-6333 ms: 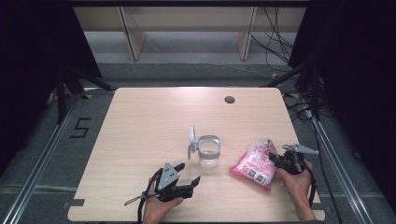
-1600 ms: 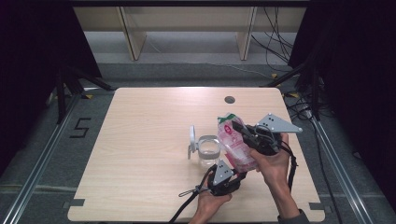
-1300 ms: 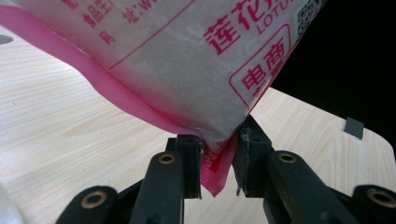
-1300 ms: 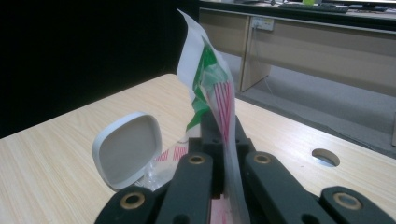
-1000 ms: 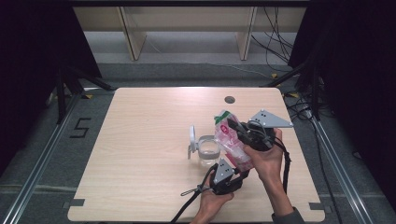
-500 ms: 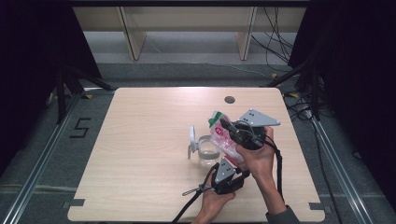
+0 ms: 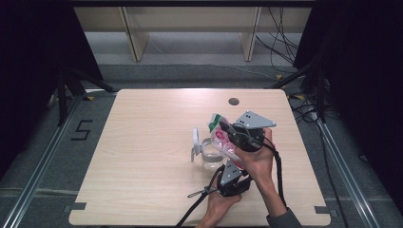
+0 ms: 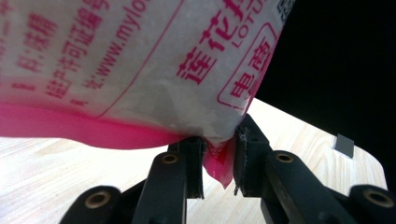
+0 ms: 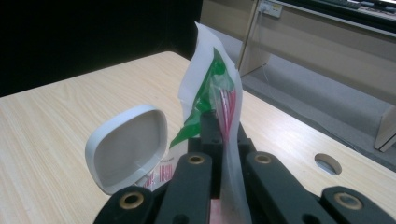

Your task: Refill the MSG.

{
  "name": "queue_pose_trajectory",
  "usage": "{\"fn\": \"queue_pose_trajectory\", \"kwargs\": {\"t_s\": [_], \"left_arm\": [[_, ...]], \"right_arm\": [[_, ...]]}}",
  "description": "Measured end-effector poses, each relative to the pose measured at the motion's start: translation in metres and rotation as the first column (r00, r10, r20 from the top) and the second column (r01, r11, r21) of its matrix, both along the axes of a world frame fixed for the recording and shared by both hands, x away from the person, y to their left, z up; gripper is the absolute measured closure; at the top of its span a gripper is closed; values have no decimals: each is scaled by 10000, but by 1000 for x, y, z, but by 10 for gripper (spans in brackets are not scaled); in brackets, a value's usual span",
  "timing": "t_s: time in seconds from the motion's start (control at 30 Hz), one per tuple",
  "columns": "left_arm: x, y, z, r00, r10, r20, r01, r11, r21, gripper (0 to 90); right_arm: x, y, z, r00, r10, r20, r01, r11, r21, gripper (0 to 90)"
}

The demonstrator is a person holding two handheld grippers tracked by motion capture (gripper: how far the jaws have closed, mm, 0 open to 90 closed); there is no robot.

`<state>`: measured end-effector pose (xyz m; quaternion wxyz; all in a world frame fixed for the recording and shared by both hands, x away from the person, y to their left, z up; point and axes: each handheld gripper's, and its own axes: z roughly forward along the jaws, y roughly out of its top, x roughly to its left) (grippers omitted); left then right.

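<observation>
A pink and white printed bag (image 7: 222, 141) with a green top strip hangs tilted over a clear container (image 7: 207, 156) near the middle of the table. The container's white lid (image 7: 195, 137) stands open on its left side. My right gripper (image 7: 229, 130) is shut on the bag's upper end. In the right gripper view the bag (image 9: 212, 88) rises between the closed jaws of that gripper (image 9: 219, 126), with the lid (image 9: 128, 149) just beyond. My left gripper (image 7: 232, 165) reaches up from below. In the left gripper view that gripper (image 8: 219, 163) pinches the bag's (image 8: 140, 70) pink bottom corner.
The light wooden table (image 7: 142, 156) has a round cable hole (image 7: 233, 101) near its far edge, which also appears as a hole (image 9: 329, 163) in the right gripper view. Black cables trail from both grippers toward the front edge. Wooden shelving stands on the floor beyond the table.
The bag has been lifted from the table's right side and carried left, tilting over the container. The left gripper came from the front left to under the bag.
</observation>
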<state>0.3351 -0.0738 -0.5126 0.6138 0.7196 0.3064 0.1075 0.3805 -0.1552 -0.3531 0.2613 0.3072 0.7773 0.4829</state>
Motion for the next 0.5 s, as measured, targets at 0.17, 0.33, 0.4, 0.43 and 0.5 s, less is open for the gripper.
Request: {"fn": "queue_pose_trajectory", "kwargs": {"t_s": [0.17, 0.33, 0.4, 0.43, 0.5], "left_arm": [[2, -1, 0, 10000, -69, 3, 69, 9999, -114, 754], [2, -3, 1, 10000, -57, 16, 57, 9999, -108, 755], [2, -3, 2, 10000, -88, 15, 88, 9999, -86, 756], [2, -3, 2, 10000, -52, 42, 53, 10000, -70, 756], [3, -4, 2, 10000, -74, 20, 74, 9999, -141, 757]], "right_arm": [[1, 1, 0, 9999, -43, 116, 44, 9999, -111, 900], [2, 3, 0, 10000, -75, 36, 76, 9998, -169, 900], [3, 3, 0, 9996, -169, 228, 173, 9997, -198, 900], [4, 3, 0, 9994, -143, 307, 150, 9996, -220, 900], [4, 3, 0, 9994, -105, 338, 115, 9995, -284, 900]]}}
